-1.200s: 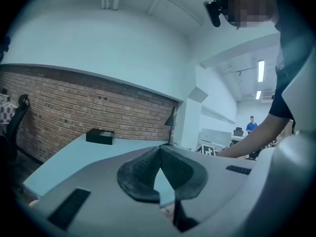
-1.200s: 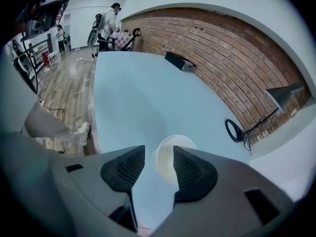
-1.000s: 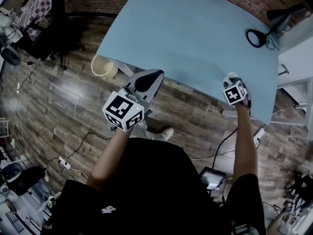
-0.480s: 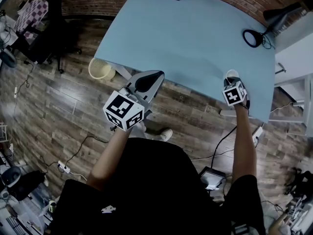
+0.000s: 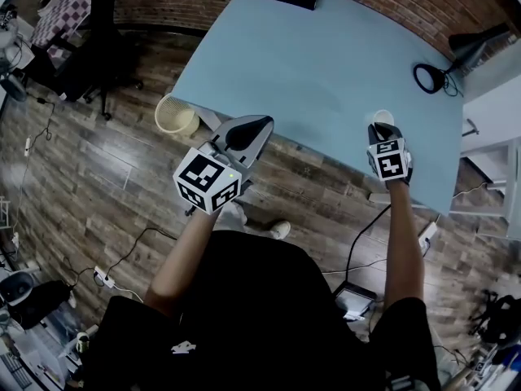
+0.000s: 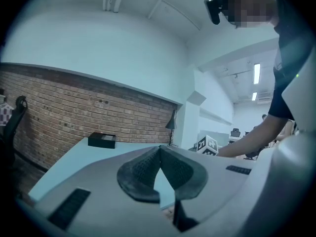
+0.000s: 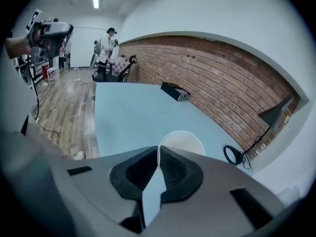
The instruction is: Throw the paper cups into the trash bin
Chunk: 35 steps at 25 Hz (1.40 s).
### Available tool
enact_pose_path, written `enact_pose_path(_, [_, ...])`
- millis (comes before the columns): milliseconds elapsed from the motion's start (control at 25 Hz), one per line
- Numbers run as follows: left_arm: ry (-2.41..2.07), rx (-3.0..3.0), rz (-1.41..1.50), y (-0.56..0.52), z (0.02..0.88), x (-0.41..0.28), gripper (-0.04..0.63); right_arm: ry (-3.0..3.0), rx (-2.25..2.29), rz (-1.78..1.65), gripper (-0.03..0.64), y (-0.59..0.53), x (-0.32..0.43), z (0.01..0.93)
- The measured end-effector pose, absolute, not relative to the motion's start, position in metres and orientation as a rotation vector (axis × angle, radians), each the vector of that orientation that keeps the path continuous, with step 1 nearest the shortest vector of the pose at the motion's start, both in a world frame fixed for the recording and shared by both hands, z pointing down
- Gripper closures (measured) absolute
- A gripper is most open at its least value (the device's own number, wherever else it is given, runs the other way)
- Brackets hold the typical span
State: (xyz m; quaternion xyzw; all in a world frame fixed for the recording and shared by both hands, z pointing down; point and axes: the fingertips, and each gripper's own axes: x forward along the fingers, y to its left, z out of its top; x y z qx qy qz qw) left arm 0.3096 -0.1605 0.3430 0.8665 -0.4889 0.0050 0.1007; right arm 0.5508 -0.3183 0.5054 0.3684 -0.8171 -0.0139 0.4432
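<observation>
— Paper cup [image 5: 383, 118]: where is it, and what can go wrong from here?

— White cup at the tip of the right gripper [image 5: 382, 130], over the blue table [image 5: 285, 55] close to its near edge. Whether it is clear of the surface cannot be told. The trash bin [image 5: 175, 114] stands on the floor beside the table's left corner, well apart from the cup. Risks, as judged:
1. The grip takes one thin wall only, so the cup may pivot, slip out or buckle on the way across.
2. A release made too soon would land it on the floor short of the bin.
3. The left gripper [image 5: 244, 134] lies between cup and bin in the head view and could be struck.

— State of the tools?

— Right gripper: the jaws have just been closing and stand almost together, pinching the cup's wall, with the round rim showing beyond the pads. Left gripper: jaws together with nothing between them, held roughly level and touching nothing.
</observation>
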Motion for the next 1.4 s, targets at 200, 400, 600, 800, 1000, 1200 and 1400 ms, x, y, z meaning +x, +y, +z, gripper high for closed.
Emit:
enact_pose_path(200, [-1.473, 2.532, -0.019, -0.158, 0.338, 0.281, 0.592, -2.163, 0.969, -0.069, 0.597, -0.316, 0.497, 0.466])
enact_pose_path(400, [-1.494, 2.528, -0.013, -0.159, 0.337, 0.268, 0.592, -2.331, 1.023, -0.067, 0.597, -0.305, 0.456, 0.423])
enact_pose_path(600, [-1.499, 2.502, -0.061, -0.159, 0.334, 0.258, 0.592, -2.504, 1.008, -0.060, 0.597, -0.284, 0.412, 0.386])
enact_pose_path(800, [-1.542, 2.490, -0.070, -0.161, 0.329, 0.245, 0.592, -2.658, 0.955, -0.026, 0.597, -0.265, 0.373, 0.354])
enact_pose_path(1000, [-1.578, 2.450, -0.105, -0.160, 0.323, 0.230, 0.592, -2.770, 0.895, -0.025, 0.597, -0.249, 0.335, 0.328])
enact_pose_path(1200, [-1.629, 2.434, -0.105, -0.160, 0.319, 0.212, 0.592, -2.846, 0.837, -0.036, 0.597, -0.233, 0.298, 0.318])
enact_pose_path(1400, [-1.695, 2.407, -0.120, -0.153, 0.322, 0.189, 0.592, -2.915, 0.761, -0.017, 0.597, -0.219, 0.264, 0.313])
